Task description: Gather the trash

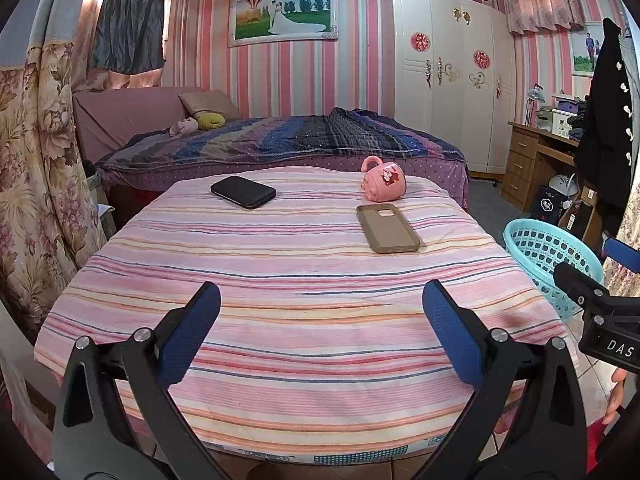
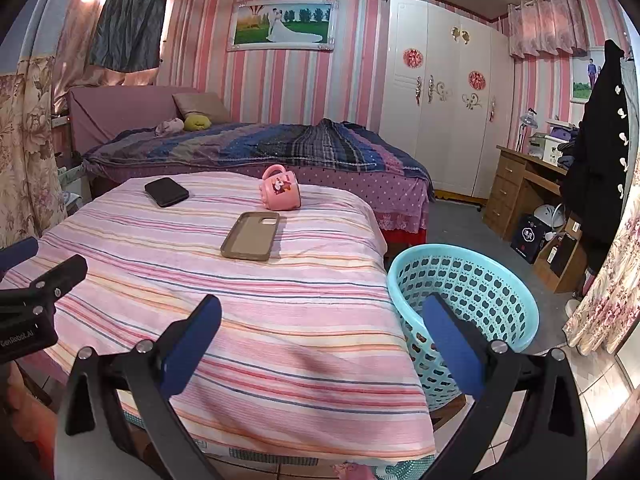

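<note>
Plainly spread wide and empty, both sets of tongs: left gripper (image 1: pixel 320 336) held low over the near edge of the striped cloth (image 1: pixel 304 280), blue pads far apart with nothing between them; right gripper (image 2: pixel 322 338) likewise gaping, one pad over the cloth, the other in front of the turquoise basket (image 2: pixel 496 280).

Laid on the cloth-covered table, well apart from both grippers: a black phone (image 1: pixel 243 191) toward the far left, a pink mug (image 1: pixel 383 181) tipped on its side toward the far right, and a brown phone case (image 1: pixel 387 228) lying hollow side up, just nearer than the mug and not touching it.

From the left wrist view, only a slice of the basket at the table's right side, partly cut off by the right gripper's black body and a blue fingertip. From the right wrist view, nearly the whole basket: standing on the floor, tilted, pressed close to the table's right edge, its inside bare as far as can be seen. Also there, the left gripper's body poking in at the left margin, lettering on it partly legible.

Behind the table in both views, a bed (image 2: pixel 256 144) with a dark patterned cover, and a white wardrobe (image 2: pixel 444 92) against the striped wall.
</note>
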Demonstrator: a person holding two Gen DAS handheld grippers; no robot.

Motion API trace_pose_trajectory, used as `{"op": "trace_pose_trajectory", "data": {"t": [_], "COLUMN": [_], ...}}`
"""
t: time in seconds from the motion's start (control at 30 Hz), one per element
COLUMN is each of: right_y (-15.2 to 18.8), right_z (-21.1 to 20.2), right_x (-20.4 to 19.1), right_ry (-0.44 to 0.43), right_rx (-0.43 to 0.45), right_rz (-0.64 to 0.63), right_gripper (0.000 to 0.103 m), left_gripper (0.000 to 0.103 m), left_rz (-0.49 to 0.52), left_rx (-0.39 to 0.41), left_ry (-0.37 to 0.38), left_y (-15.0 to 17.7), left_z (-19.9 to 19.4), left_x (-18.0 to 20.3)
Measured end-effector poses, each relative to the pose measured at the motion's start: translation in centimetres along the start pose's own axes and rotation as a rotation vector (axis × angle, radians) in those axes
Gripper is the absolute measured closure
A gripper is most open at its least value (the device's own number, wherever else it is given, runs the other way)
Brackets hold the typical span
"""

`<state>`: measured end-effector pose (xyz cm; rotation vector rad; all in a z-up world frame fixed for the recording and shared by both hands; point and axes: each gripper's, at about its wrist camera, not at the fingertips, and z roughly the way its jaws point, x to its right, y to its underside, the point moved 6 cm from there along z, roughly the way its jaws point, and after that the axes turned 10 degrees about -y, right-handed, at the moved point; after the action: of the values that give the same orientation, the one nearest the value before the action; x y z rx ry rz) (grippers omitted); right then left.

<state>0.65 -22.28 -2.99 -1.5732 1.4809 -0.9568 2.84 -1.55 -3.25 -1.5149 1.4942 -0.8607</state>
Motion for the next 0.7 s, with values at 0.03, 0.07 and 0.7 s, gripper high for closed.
{"op": "trace_pose_trajectory", "data": {"t": [0.03,0.07,0.7], "right_y": [0.02,0.03,-0.15], "right_z": [0.01,0.0,-0.08], "right_x": [-0.03,-0.05,-0.6], "right_ry": [0.001,0.002,0.022], "right_rx": [-0.001,-0.001,0.005], "right_rz": [-0.003,-0.005,-0.026], "right_gripper": [0.005,0.005,0.005], "left_gripper": [0.005,0.005,0.005], "left_rz": [0.0,-0.001,-0.009], "left_rx": [0.0,-0.001,-0.01], "left_ry": [0.0,0.001,-0.021], "left_y": [-0.01,0.0,-0.09], "left_z": [-0.01,-0.01,0.59], "left_x": [-0.02,-0.01,-0.63]}}
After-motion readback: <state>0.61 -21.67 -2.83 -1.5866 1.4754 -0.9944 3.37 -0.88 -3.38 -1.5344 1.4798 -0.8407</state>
